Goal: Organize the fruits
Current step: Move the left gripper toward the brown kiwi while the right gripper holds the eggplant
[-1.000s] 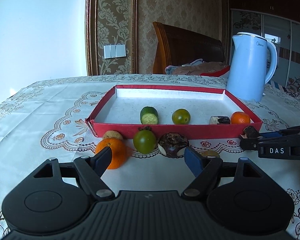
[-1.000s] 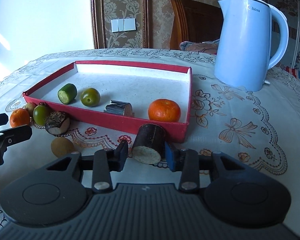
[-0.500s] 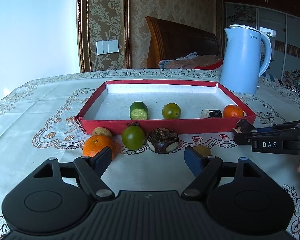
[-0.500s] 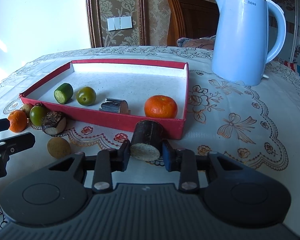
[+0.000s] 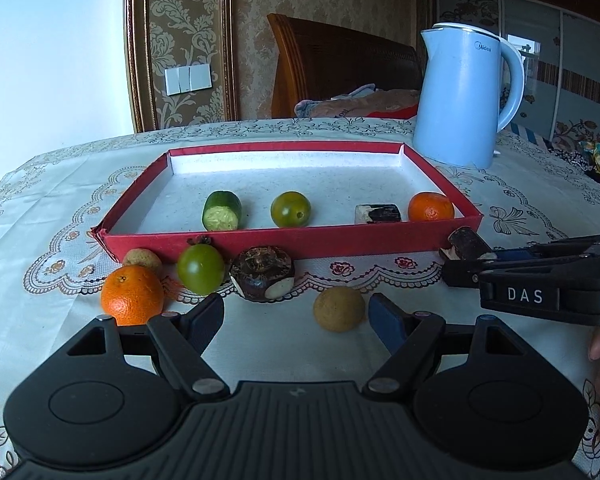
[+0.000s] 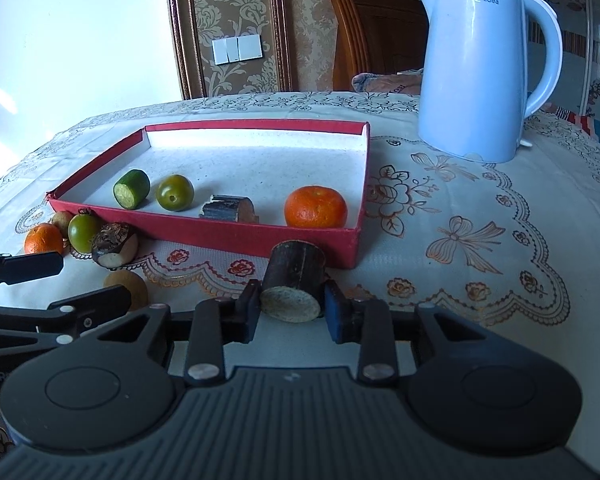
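So my right gripper (image 6: pixel 290 312) is clamped on the dark sugarcane stub (image 6: pixel 296 280), sitting just outside the near right corner of the red tray (image 6: pixel 236 236). Plan: lift it clear of the tray wall first so I don't shove the tray, then set it beside the other cane piece (image 6: pixel 228 209). Left gripper (image 5: pixel 296 318) is wide open, holding nothing, hanging near the little brown fruit (image 5: pixel 339 308)

Table (image 5: pixel 40 200): red tray (image 5: pixel 292 242), kettle (image 5: pixel 460 96), loose fruit (image 5: pixel 132 295).
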Tool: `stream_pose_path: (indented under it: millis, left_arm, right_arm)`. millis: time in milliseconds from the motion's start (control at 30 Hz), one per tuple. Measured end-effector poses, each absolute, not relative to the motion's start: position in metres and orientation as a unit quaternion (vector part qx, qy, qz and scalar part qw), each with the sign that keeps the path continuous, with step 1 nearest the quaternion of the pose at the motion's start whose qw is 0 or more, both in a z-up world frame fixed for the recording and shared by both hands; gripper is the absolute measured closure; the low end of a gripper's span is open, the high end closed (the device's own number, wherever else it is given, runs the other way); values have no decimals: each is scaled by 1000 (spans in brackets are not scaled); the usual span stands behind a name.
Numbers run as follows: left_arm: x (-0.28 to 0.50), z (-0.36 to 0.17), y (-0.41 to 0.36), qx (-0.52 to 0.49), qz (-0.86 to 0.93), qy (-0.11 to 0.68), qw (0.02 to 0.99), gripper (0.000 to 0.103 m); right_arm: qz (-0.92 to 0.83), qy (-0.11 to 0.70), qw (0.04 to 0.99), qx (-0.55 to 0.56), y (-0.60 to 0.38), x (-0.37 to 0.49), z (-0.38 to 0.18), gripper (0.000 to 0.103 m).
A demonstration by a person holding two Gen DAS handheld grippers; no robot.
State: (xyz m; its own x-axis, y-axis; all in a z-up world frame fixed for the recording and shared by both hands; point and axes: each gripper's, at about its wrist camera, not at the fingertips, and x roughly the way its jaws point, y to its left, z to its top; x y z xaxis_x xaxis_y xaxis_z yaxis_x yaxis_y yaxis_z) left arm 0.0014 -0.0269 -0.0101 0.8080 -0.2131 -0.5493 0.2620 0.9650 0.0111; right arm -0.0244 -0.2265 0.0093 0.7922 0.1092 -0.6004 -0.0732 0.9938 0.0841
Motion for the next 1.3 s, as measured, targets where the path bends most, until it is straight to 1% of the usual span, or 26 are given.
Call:
stream_pose_path:
  millis: [433,1300]
  left_arm:
    - [19,-14,-37,9,-91,318,944,24]
    - [28,-17,-50,28,-72,327,942,24]
  right_arm:
    - [50,319,946,37,-235,-39,7,72]
    - [41,315,948,15,-228,-41,6,71]
